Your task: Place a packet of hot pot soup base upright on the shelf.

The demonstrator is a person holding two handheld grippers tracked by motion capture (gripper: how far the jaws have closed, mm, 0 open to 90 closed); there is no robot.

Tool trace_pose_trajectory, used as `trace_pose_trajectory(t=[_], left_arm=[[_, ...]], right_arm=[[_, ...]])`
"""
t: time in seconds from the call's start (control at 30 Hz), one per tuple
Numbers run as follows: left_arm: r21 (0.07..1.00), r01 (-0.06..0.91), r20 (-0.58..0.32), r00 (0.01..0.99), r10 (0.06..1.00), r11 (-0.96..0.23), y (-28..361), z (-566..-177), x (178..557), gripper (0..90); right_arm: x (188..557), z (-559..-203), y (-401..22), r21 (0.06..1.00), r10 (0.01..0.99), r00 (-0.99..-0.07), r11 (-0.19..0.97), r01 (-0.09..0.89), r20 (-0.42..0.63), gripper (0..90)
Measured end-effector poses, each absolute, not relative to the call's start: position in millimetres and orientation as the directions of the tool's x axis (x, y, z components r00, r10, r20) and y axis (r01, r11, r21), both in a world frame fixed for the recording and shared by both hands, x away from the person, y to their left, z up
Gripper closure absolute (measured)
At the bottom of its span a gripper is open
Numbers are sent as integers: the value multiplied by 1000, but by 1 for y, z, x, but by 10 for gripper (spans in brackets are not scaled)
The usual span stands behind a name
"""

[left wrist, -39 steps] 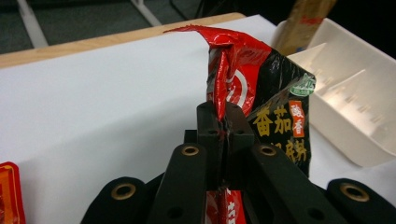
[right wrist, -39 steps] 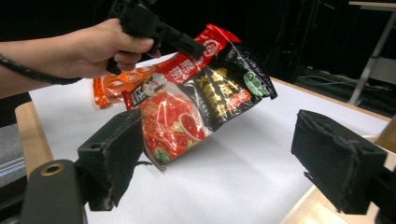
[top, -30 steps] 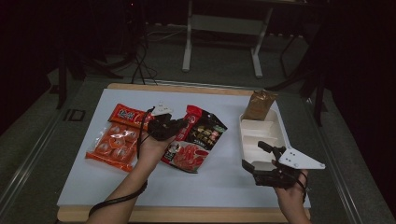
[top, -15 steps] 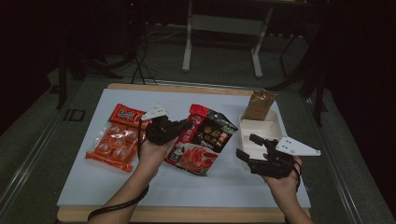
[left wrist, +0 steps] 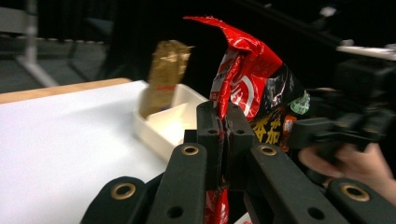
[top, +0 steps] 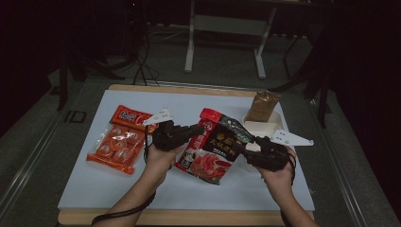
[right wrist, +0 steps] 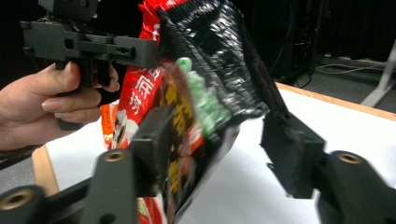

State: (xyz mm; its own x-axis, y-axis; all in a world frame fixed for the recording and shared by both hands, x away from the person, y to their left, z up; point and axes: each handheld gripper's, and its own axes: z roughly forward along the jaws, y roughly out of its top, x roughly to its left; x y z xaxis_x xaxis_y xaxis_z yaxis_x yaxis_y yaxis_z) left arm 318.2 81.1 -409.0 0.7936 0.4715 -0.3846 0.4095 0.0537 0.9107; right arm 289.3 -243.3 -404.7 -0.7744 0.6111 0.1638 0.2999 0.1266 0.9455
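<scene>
A red and black snack bag (top: pixel 213 147) hangs tilted just above the white table top (top: pixel 94 184) at the middle. My left gripper (top: pixel 199 131) is shut on its upper left edge; in the left gripper view the bag (left wrist: pixel 250 88) rises from between my closed jaws (left wrist: pixel 223 135). My right gripper (top: pixel 242 146) comes in from the right at the bag's right edge. In the right gripper view its jaws (right wrist: pixel 224 149) have just been closing and stand around the bag's black corner (right wrist: pixel 210 60), with a gap on the right side.
An orange snack pack (top: pixel 118 138) lies flat at the left of the table. A white tray (top: pixel 265 127) sits at the right, with a brown packet (top: pixel 263 106) standing at its far end. The table's wooden front edge (top: pixel 189 217) is near.
The right gripper moved left from beside the tray to the bag and its jaws narrowed. The left gripper shifted right and lifted the bag's edge slightly.
</scene>
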Motion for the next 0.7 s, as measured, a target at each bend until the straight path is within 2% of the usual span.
trace_pose_trajectory(t=[0.17,0.33,0.7], left_arm=[[909,410,-400,798,450,82,80,-409,317,885],[902,419,-420,798,433,104,81,-412,318,884],[912,401,-399,826,398,84,85,-414,317,851]], right_arm=[[288,-400,-245,953,593,-787,106,284,169,555],[283,-389,-245,962,587,-797,110,250,140,723],[279,-372,-243,961,573,-810,132,242,125,771]])
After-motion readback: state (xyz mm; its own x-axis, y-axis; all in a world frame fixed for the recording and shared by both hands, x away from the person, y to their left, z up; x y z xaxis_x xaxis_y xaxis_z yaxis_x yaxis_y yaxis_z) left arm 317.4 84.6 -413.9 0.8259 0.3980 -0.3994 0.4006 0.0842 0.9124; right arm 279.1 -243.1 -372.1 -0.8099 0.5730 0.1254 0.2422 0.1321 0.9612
